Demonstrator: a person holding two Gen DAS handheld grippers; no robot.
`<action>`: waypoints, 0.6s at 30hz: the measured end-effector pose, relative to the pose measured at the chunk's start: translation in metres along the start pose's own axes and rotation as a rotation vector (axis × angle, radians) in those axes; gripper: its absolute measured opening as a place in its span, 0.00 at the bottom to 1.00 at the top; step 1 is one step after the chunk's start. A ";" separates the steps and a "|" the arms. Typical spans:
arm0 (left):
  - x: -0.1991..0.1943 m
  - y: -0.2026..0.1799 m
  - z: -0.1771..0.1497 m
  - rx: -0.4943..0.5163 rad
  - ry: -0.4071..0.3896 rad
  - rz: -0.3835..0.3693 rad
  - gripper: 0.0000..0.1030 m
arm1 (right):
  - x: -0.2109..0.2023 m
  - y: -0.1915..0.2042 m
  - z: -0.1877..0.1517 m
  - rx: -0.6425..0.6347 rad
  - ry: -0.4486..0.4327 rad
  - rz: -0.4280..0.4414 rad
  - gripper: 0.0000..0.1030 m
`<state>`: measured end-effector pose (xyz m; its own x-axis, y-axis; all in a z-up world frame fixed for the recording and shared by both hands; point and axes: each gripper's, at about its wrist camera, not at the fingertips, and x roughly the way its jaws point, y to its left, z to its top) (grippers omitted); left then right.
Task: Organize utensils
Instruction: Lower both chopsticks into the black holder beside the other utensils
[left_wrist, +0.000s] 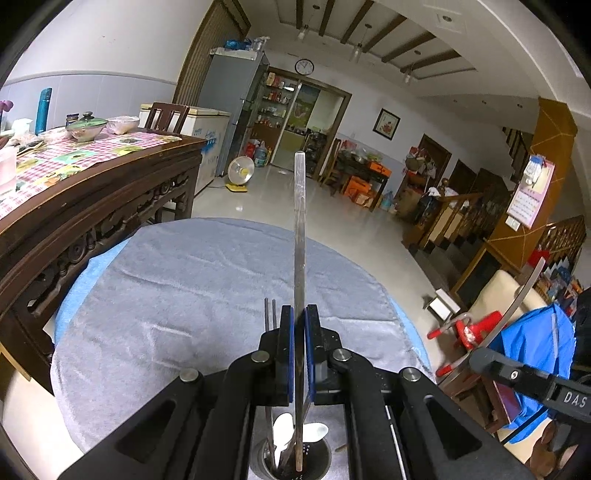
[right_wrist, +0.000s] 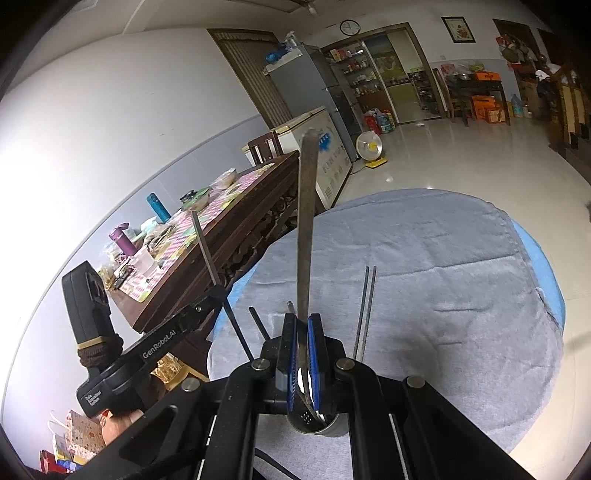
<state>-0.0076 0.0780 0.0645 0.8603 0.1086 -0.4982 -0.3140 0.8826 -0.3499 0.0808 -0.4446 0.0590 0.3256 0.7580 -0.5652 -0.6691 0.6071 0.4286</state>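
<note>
Large tiled room, wooden beams overhead, wall clock (left_wrist: 304, 67) above a far doorway, grey fridge (left_wrist: 236, 110) and white chest freezer (left_wrist: 207, 147) along the left wall. Carved dark wooden table (left_wrist: 110, 192) at left under a pink checked cloth (left_wrist: 74, 155), carrying a lidded bowl (left_wrist: 86, 127) and a blue flask (left_wrist: 42, 110). Round work table in foreground, draped with a grey towel (left_wrist: 192, 280) over a blue underlayer.

Left gripper (left_wrist: 299, 347) pinching a flat metal utensil handle (left_wrist: 300, 221), blue pads pressed tight on it, handle standing upright, lower end down inside a perforated metal utensil holder (left_wrist: 314, 452) directly beneath. White spoon bowls (left_wrist: 284, 428) visible in the same holder. Pair of metal chopsticks (right_wrist: 365, 310) lying flat on the towel, just beyond the grippers.

Right gripper (right_wrist: 303, 343) likewise clamped on a darker metal utensil handle (right_wrist: 306, 229), tilted slightly, lower end reaching into the holder (right_wrist: 314, 424) below. Both grippers close together over the holder, each seen side-on from the other's camera.
</note>
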 end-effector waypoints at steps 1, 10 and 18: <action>0.000 0.000 0.000 -0.001 -0.006 -0.004 0.05 | 0.001 0.001 0.000 -0.002 0.002 0.000 0.07; 0.013 0.005 -0.015 -0.002 -0.008 0.010 0.05 | 0.028 -0.004 -0.015 -0.007 0.047 -0.028 0.07; 0.031 0.005 -0.034 0.009 0.041 0.026 0.06 | 0.059 -0.008 -0.032 -0.004 0.111 -0.049 0.07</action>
<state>0.0037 0.0699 0.0210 0.8345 0.1126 -0.5393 -0.3322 0.8838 -0.3295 0.0843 -0.4127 -0.0004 0.2827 0.6962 -0.6598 -0.6569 0.6418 0.3958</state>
